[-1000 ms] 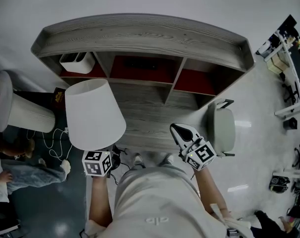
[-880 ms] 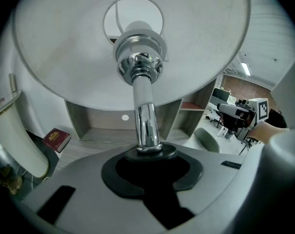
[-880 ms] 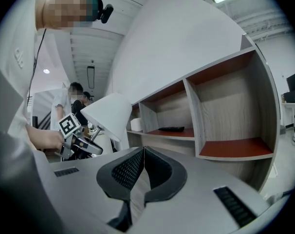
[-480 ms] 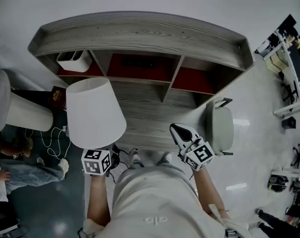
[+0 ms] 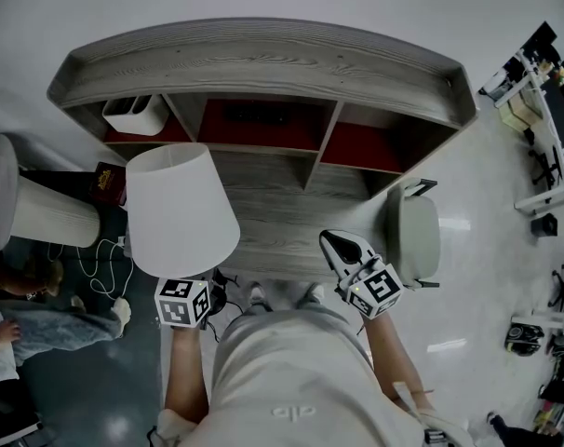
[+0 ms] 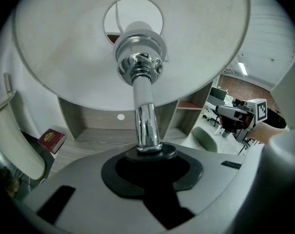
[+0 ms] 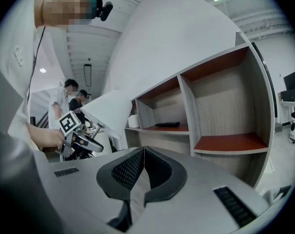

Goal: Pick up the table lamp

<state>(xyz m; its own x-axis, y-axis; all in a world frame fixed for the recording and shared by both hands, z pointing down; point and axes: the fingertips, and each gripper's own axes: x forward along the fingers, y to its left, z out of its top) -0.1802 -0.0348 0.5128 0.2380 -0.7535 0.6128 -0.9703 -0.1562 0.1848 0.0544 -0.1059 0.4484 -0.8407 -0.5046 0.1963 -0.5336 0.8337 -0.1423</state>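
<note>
The table lamp has a white cone shade (image 5: 180, 209) and a chrome stem (image 6: 146, 123). It hangs above the floor at the desk's front left, held up by the stem. My left gripper (image 6: 150, 152) is shut on that stem just below the bulb socket. In the head view the shade hides its jaws and only its marker cube (image 5: 182, 303) shows. My right gripper (image 5: 336, 244) hovers at the desk's front edge, right of the lamp. Its pads (image 7: 138, 162) meet at the tips with nothing between them. From the right gripper view the shade (image 7: 108, 108) shows at the left.
A grey wooden desk (image 5: 282, 226) with red-lined shelf cubbies stands ahead. A white bin (image 5: 138, 115) sits in the left cubby. A grey chair (image 5: 417, 236) is at the right. At the left are a red book (image 5: 108, 182), a round white stand (image 5: 3, 189), floor cables (image 5: 100, 268) and a seated person (image 5: 31, 329).
</note>
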